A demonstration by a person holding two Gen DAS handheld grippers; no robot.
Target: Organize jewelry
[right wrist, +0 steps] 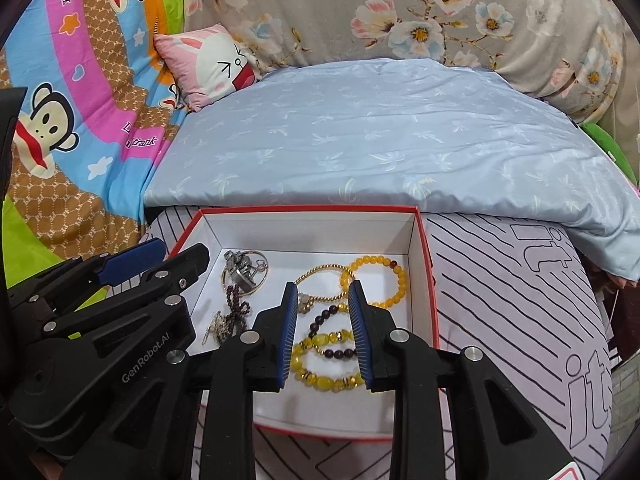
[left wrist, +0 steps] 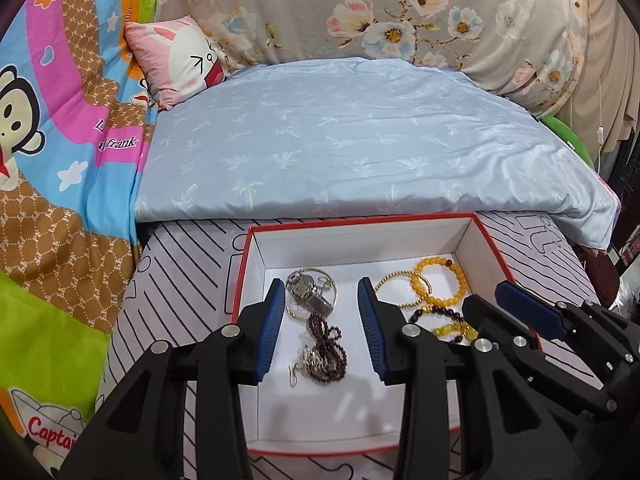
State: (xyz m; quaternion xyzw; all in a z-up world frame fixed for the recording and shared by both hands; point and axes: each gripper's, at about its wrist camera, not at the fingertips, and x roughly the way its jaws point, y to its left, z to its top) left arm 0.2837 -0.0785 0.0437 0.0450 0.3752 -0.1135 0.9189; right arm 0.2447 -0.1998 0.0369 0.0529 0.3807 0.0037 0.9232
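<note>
A red-rimmed white box (left wrist: pixel 360 229) (right wrist: pixel 308 211) holds the jewelry. On its left lie a silver watch with a thin bangle (left wrist: pixel 310 290) (right wrist: pixel 242 272) and a dark bead string (left wrist: pixel 326 346) (right wrist: pixel 236 308). On its right lie a yellow bead bracelet (left wrist: pixel 444 282) (right wrist: pixel 376 282), a gold bead bracelet (left wrist: pixel 400 290) (right wrist: pixel 320 276) and a yellow-and-dark bead bracelet (right wrist: pixel 324 358). My left gripper (left wrist: pixel 322 294) is open above the watch and dark beads. My right gripper (right wrist: pixel 324 292) is open over the yellow-and-dark bracelet.
The box sits on a striped pale sheet (right wrist: pixel 500 300). A folded light blue quilt (left wrist: pixel 360 140) lies just behind it. A cartoon blanket (left wrist: pixel 60 160) is at the left, a pink pillow (left wrist: pixel 180 60) and floral bedding (left wrist: pixel 400 8) at the back.
</note>
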